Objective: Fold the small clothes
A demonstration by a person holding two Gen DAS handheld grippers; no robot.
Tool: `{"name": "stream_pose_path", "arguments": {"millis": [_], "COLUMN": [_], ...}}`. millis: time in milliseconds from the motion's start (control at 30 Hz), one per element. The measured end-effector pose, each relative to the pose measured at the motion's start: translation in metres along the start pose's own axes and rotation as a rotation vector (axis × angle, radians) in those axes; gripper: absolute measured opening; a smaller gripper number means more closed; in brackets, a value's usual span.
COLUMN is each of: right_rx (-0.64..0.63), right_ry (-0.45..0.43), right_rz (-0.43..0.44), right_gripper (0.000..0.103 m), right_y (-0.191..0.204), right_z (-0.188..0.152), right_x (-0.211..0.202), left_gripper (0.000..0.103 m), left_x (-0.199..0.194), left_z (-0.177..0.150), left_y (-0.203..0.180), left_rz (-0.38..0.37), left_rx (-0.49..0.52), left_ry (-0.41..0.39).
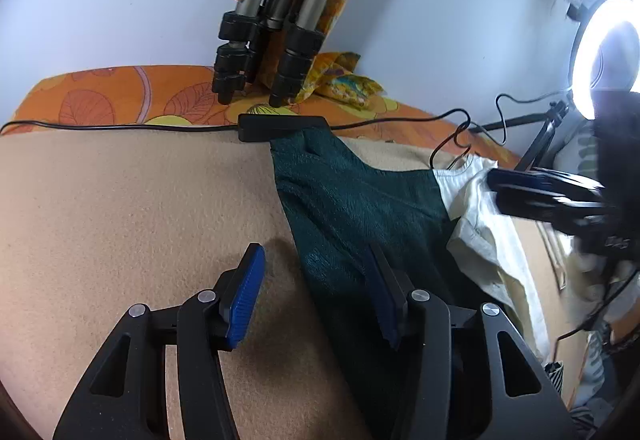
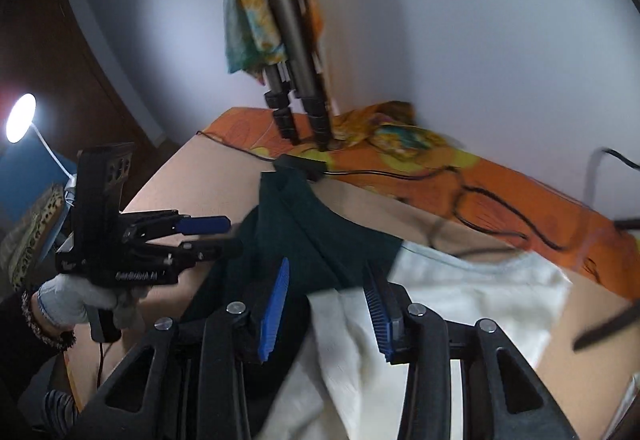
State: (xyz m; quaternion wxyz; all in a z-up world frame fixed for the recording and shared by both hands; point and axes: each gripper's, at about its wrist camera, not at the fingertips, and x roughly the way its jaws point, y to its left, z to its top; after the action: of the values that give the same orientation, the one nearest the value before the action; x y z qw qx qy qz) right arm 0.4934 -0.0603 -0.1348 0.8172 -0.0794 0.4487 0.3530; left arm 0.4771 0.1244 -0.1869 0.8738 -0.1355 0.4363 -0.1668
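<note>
A small garment lies on the tan blanket (image 1: 132,208). Its dark green part (image 1: 352,208) runs from the back toward me and its white part (image 1: 484,236) is bunched at the right. My left gripper (image 1: 316,296) is open, its blue pads astride the green cloth's left edge, holding nothing. My right gripper (image 2: 328,304) is open above the seam where green (image 2: 316,240) meets white (image 2: 472,292). The left gripper (image 2: 208,236) also shows in the right wrist view, held in a gloved hand. The right gripper (image 1: 552,196) shows at the right of the left wrist view, over the white cloth.
Folded tripod legs (image 1: 264,52) draped with patterned cloth stand at the back on an orange floral sheet (image 1: 104,100). A black cable with an inline box (image 1: 280,126) crosses the blanket's far edge. A ring light (image 1: 604,52) glows at the right, a lamp (image 2: 20,118) at the left.
</note>
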Motion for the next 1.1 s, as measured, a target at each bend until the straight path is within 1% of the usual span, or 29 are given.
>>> {"name": "stream_pose_path", "arguments": {"millis": [67, 100, 133, 200, 233, 267, 300, 333, 367, 400, 433, 467, 500, 533, 600, 633, 667, 733, 767, 800, 833, 867, 900, 967, 1033, 1100], "right_rx": [-0.03, -0.045, -0.06, -0.096, -0.107, -0.113, -0.118, -0.123, -0.131, -0.141, -0.153, -0.172, -0.179, -0.178, -0.159, -0.142, -0.132, -0.133, -0.129, -0.111, -0.094, -0.082, -0.063, -0.028, 0.004, 0.038], "right_ry": [0.02, 0.032, 0.047, 0.079, 0.094, 0.104, 0.11, 0.115, 0.121, 0.131, 0.135, 0.125, 0.124, 0.12, 0.095, 0.084, 0.075, 0.068, 0.06, 0.039, 0.017, -0.016, -0.051, -0.071, -0.081, -0.078], "right_rz": [-0.004, -0.007, -0.013, -0.045, -0.059, -0.066, -0.067, -0.071, -0.072, -0.069, -0.074, -0.093, -0.105, -0.114, -0.176, -0.173, -0.148, -0.142, -0.118, -0.091, -0.075, -0.065, -0.061, -0.048, -0.074, -0.129], "right_gripper": [0.04, 0.04, 0.04, 0.04, 0.04, 0.04, 0.04, 0.039, 0.037, 0.028, 0.016, 0.012, 0.002, 0.0, 0.0, 0.0, 0.0, 0.0, 0.002, 0.006, 0.025, 0.034, 0.037, 0.035, 0.035, 0.036], "right_y": [0.008, 0.011, 0.014, 0.02, 0.021, 0.022, 0.023, 0.024, 0.026, 0.028, 0.03, 0.033, 0.034, 0.034, 0.03, 0.026, 0.025, 0.024, 0.022, 0.021, 0.019, 0.016, 0.011, -0.002, -0.018, -0.042], "right_z": [0.007, 0.009, 0.01, 0.011, 0.012, 0.011, 0.01, 0.009, 0.007, 0.004, 0.002, 0.0, -0.001, -0.001, 0.001, 0.001, 0.002, 0.002, 0.004, 0.004, 0.005, 0.004, 0.001, -0.002, -0.011, -0.027], "right_x": [0.018, 0.026, 0.034, 0.048, 0.054, 0.058, 0.062, 0.064, 0.066, 0.068, 0.07, 0.071, 0.071, 0.07, 0.066, 0.063, 0.059, 0.053, 0.048, 0.039, 0.029, 0.017, 0.002, -0.017, -0.034, -0.05], "left_gripper": [0.048, 0.043, 0.042, 0.042, 0.041, 0.038, 0.031, 0.027, 0.027, 0.023, 0.017, 0.015, 0.014, 0.014, 0.014, 0.014, 0.014, 0.014, 0.014, 0.017, 0.021, 0.023, 0.027, 0.027, 0.027, 0.027], "left_x": [-0.001, -0.001, -0.001, -0.001, -0.001, -0.001, 0.0, 0.0, 0.0, 0.0, 0.0, 0.002, 0.003, 0.003, 0.003, 0.003, 0.004, 0.005, 0.005, 0.006, 0.008, 0.011, 0.013, 0.019, 0.023, 0.028], "left_z": [-0.002, -0.002, -0.003, -0.004, -0.004, -0.004, -0.004, -0.005, -0.004, -0.004, -0.004, -0.004, -0.004, -0.004, -0.004, -0.004, -0.003, -0.001, 0.0, 0.002, 0.006, 0.01, 0.014, 0.024, 0.032, 0.037], "left_y": [0.003, 0.004, 0.004, 0.006, 0.007, 0.008, 0.009, 0.01, 0.01, 0.01, 0.01, 0.009, 0.007, 0.005, 0.002, 0.0, -0.001, -0.002, -0.003, -0.002, -0.001, 0.002, 0.004, 0.01, 0.012, 0.012], "left_rz": [-0.011, -0.01, -0.013, -0.025, -0.029, -0.031, -0.039, -0.038, -0.036, -0.037, -0.038, -0.039, -0.034, -0.023, -0.006, 0.002, 0.008, 0.019, 0.028, 0.033, 0.032, 0.029, 0.032, 0.026, 0.018, 0.03], "left_rx": [-0.001, 0.002, 0.003, 0.002, 0.002, -0.001, -0.007, -0.006, -0.006, -0.007, -0.005, -0.003, 0.005, 0.015, 0.031, 0.039, 0.046, 0.059, 0.064, 0.064, 0.053, 0.037, 0.018, -0.016, -0.013, 0.004], "left_ry": [-0.011, -0.017, -0.023, -0.034, -0.04, -0.044, -0.044, -0.046, -0.047, -0.048, -0.046, -0.038, -0.039, -0.04, -0.04, -0.039, -0.038, -0.037, -0.038, -0.039, -0.044, -0.048, -0.048, -0.046, -0.049, -0.047]}}
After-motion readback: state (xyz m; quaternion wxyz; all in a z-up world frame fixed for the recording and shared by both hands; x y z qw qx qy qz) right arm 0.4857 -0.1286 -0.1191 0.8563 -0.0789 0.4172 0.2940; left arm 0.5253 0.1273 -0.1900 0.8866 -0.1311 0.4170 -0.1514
